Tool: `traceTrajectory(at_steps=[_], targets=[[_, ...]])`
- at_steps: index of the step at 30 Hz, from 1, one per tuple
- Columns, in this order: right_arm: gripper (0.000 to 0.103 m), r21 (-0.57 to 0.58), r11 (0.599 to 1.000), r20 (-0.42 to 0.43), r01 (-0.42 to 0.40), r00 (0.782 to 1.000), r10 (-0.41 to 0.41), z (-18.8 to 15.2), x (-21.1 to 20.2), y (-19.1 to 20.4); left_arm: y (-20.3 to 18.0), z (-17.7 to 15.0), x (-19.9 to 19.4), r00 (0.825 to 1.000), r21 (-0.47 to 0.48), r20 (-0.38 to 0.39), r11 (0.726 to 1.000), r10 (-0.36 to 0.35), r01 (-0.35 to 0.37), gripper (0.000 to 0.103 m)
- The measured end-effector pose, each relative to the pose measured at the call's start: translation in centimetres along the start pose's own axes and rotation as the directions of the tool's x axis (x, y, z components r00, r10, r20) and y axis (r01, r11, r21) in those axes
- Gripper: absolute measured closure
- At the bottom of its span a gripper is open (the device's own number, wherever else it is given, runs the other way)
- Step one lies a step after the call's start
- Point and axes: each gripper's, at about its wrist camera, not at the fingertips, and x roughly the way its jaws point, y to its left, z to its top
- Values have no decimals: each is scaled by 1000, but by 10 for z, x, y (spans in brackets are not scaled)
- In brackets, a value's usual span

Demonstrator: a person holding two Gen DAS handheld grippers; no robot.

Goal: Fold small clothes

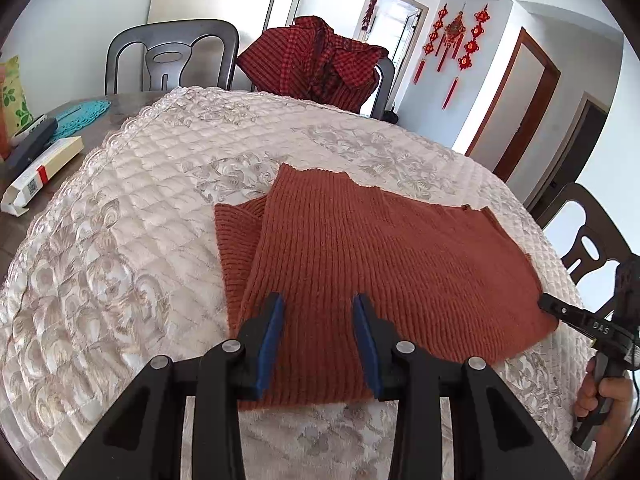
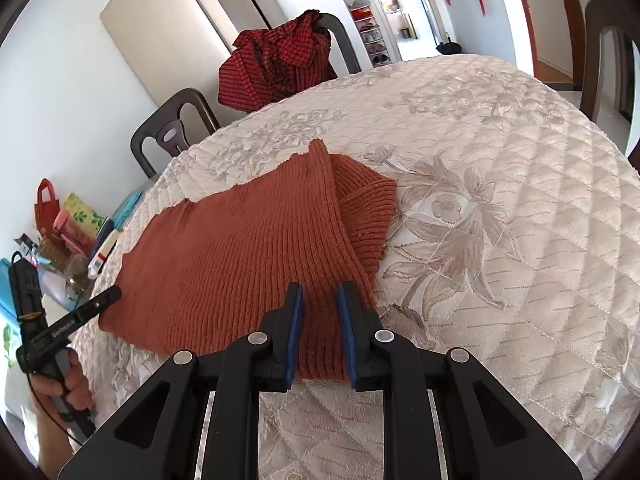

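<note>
A rust-orange ribbed knit garment (image 1: pixel 380 248) (image 2: pixel 248 240) lies flat on the quilted cream table cover (image 1: pixel 120 240) (image 2: pixel 500 200), with a folded part sticking out from under one side (image 1: pixel 236 232) (image 2: pixel 368 208). My left gripper (image 1: pixel 318 300) hovers over its near edge. Its blue pads stand apart, and flat fabric shows between them. My right gripper (image 2: pixel 320 288) is over the near corner on the other side, jaws narrower but apart, nothing pinched. Each gripper's tip shows in the other's view at the garment's edge: the right gripper (image 1: pixel 544 304), the left gripper (image 2: pixel 114 292).
A red checked garment (image 1: pixel 316 60) (image 2: pixel 276 60) hangs over a chair at the far side. Dark chairs (image 1: pixel 172 56) (image 2: pixel 172 132) ring the table. A long white box (image 1: pixel 40 172) and small clutter (image 2: pixel 72 232) sit on the table's left part. A hand (image 1: pixel 608 396) (image 2: pixel 68 384) grips each handle.
</note>
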Motion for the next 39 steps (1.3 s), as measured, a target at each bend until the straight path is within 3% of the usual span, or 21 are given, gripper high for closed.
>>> traceTrajectory(at_steps=[7, 14, 22, 26, 39], targets=[[84, -44, 999, 24, 2, 1000, -1, -5, -17, 10, 10, -12, -25, 1000, -21, 10, 1000, -9, 9, 64], [84, -47, 998, 7, 42, 999, -42, -14, -18, 4, 25, -23, -23, 1000, -78, -14, 997, -5, 4, 64], [84, -38, 999, -9, 19, 1000, -20, -23, -31, 12, 28, -40, -36, 995, -167, -43, 982, -91, 82, 63], [84, -43, 999, -31, 8, 999, -10, -35, -32, 18, 31, -47, -31, 991, -219, -55, 969, -126, 111, 57], [84, -96, 994, -31, -49, 998, 46, -44, -32, 45, 45, -35, -13, 989, -352, 54, 924, -141, 151, 52]])
